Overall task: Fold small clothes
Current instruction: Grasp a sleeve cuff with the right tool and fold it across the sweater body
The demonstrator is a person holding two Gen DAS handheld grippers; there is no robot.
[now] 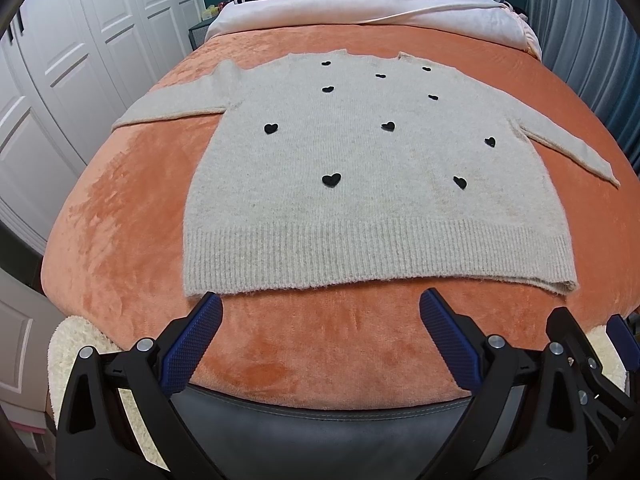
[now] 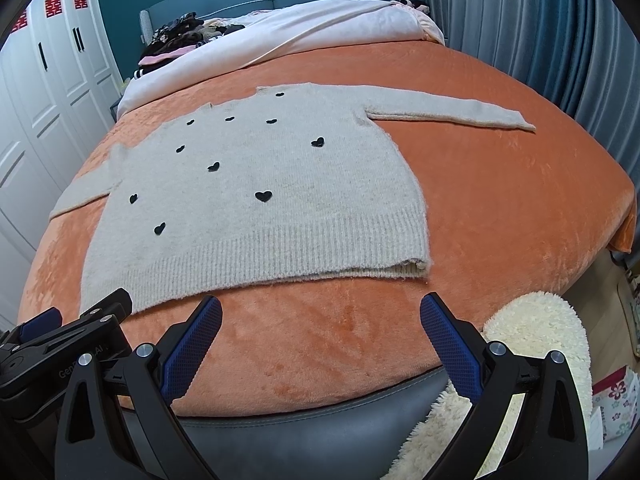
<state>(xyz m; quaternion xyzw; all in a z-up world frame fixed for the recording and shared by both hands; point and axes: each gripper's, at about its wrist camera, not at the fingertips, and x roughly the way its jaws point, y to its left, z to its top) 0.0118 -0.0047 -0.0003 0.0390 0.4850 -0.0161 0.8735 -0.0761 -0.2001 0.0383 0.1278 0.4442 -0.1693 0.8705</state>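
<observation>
Blue-padded, our left gripper point(image 1: 320, 312) and right gripper point(image 2: 320, 314) gape wide, holding nothing, low in frame just short of the sweater point(image 1: 360, 184) spread mid-frame on the blanket point(image 1: 120, 220). Only our right view shows a rug point(image 2: 532, 332) at lower right.

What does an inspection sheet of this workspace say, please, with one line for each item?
Surface: orange blanket over the bed, smooth.
Job's things: grey sweater with black hearts, flat, both sleeves spread out, nothing folded yet.
Clutter: pile of dark clothes and white duvet at the head of the bed.
Grippers: left gripper and right gripper hover before the hem, jaws open, empty.
Cables: nothing seen.
Surroundings: white wardrobe, blue curtains, cream rug.
</observation>
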